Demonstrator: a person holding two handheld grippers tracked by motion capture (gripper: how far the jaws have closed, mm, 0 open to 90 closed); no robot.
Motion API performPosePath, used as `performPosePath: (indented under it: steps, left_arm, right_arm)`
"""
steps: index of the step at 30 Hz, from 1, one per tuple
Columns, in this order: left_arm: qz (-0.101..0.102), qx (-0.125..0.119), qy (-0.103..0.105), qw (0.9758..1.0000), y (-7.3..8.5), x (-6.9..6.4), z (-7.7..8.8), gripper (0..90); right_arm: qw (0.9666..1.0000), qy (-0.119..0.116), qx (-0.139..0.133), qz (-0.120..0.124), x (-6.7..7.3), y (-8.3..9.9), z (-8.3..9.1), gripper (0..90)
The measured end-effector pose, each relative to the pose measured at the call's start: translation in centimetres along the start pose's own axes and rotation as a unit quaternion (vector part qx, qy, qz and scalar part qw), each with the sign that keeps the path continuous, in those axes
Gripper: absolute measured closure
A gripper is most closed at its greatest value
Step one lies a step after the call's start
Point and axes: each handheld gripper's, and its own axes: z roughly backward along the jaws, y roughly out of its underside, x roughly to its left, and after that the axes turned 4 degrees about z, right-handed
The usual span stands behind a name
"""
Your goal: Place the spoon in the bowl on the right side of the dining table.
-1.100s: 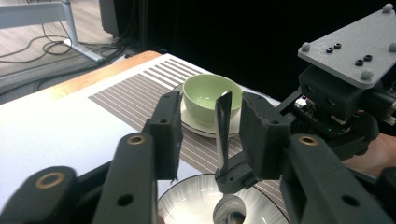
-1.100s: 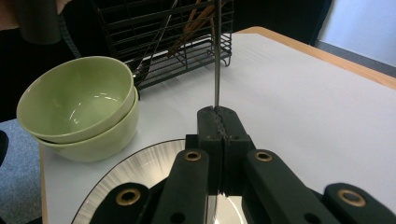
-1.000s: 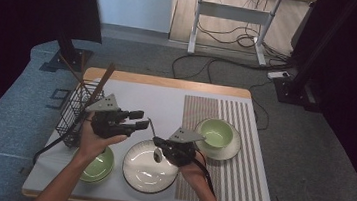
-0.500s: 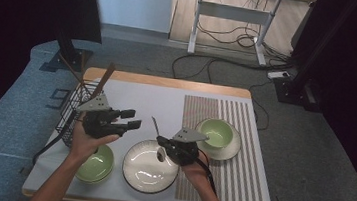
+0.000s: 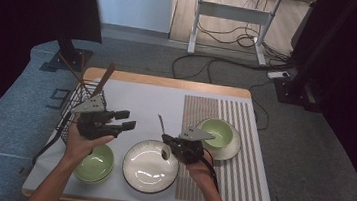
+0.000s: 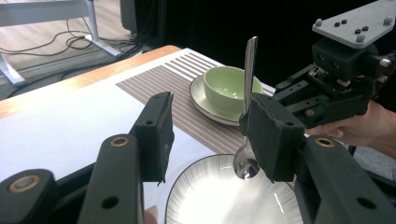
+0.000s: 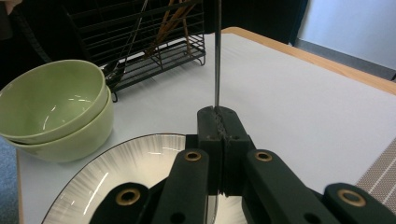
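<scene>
My right gripper point(image 5: 168, 142) point(image 7: 219, 122) is shut on a metal spoon point(image 5: 161, 124) point(image 7: 217, 56) point(image 6: 248, 79). The spoon stands nearly upright, handle up, with its bowl just above the white plate point(image 5: 150, 170) point(image 7: 126, 161) point(image 6: 219, 196). To the left of the spoon my left gripper point(image 5: 128, 119) point(image 6: 210, 126) is open with nothing between its pads. Its jaws have just widened a little. It hovers above the table between the wire basket and the plate.
A black wire basket point(image 5: 77, 101) point(image 7: 140, 42) with long utensils stands at the left. Two stacked green bowls point(image 5: 93, 163) point(image 7: 56, 107) sit by the front left edge. Another green bowl point(image 5: 218, 131) point(image 6: 226, 88) rests on a saucer on the striped mat point(image 5: 240, 162).
My left gripper has drawn back a little to the left, away from the spoon, and its jaws stand wider. The right gripper has stayed over the plate with the spoon.
</scene>
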Motion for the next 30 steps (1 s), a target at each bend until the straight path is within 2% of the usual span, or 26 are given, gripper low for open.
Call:
performPosePath:
  steps: [6,22,30]
  left_arm:
    - [0.005,0.007,-0.016,0.9998,0.4,0.3,0.4,49.1]
    - [0.015,0.005,-0.024,0.9996,1.6,0.8,1.2,48.9]
    - [0.013,0.001,-0.03,0.9995,1.9,0.8,2.0,48.9]
  right_arm:
    - [1.0,0.007,-0.002,-0.005,-0.5,0.1,0.4,89.8]
    - [0.9993,0.03,-0.012,-0.019,-1.9,0.2,1.6,89.8]
    - [0.9989,0.039,-0.015,-0.023,-2.4,0.3,2.0,89.8]
